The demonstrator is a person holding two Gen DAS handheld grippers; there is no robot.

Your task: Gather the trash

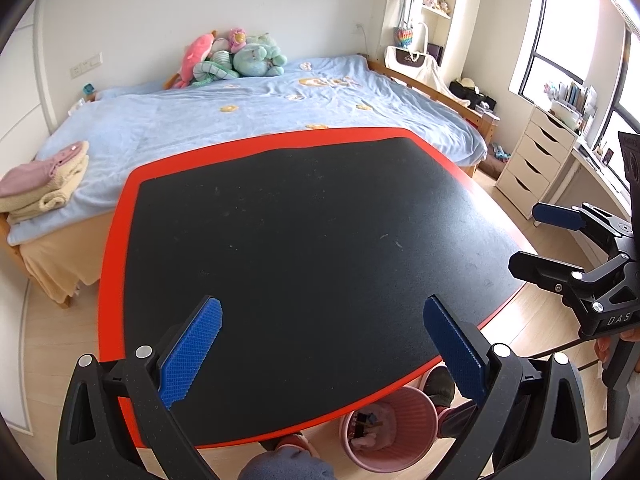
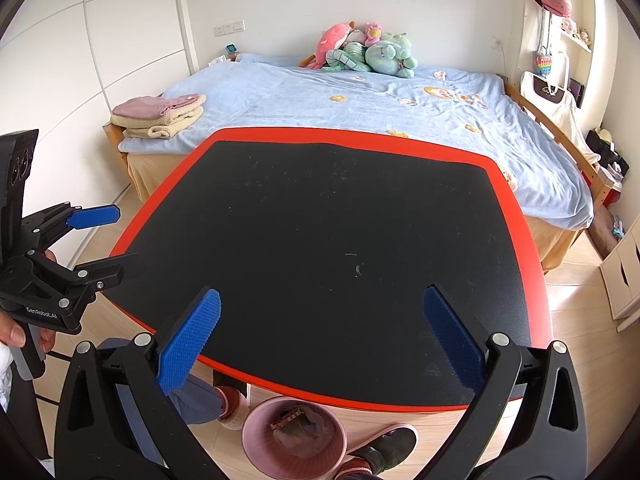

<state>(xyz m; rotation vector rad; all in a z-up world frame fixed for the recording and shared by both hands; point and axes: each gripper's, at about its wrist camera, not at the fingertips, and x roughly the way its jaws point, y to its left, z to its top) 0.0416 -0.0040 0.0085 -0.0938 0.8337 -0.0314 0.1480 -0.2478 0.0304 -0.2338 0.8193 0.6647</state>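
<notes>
A pink waste bin [image 1: 386, 436] stands on the floor under the near edge of the black table with a red rim [image 1: 116, 240]; it holds some trash [image 1: 370, 426]. The bin also shows in the right wrist view [image 2: 294, 444], with trash inside [image 2: 296, 426]. My left gripper [image 1: 322, 352] is open and empty above the table's near edge. My right gripper [image 2: 320, 344] is open and empty above the table [image 2: 532, 240]. Each gripper shows in the other's view, the right [image 1: 532, 240] and the left [image 2: 116, 240], both open.
A bed with a light blue cover [image 1: 260, 108] stands behind the table, with plush toys [image 1: 232, 56] and folded towels [image 1: 44, 184]. A white drawer unit [image 1: 536, 160] is at the right. The person's feet [image 2: 384, 452] are beside the bin.
</notes>
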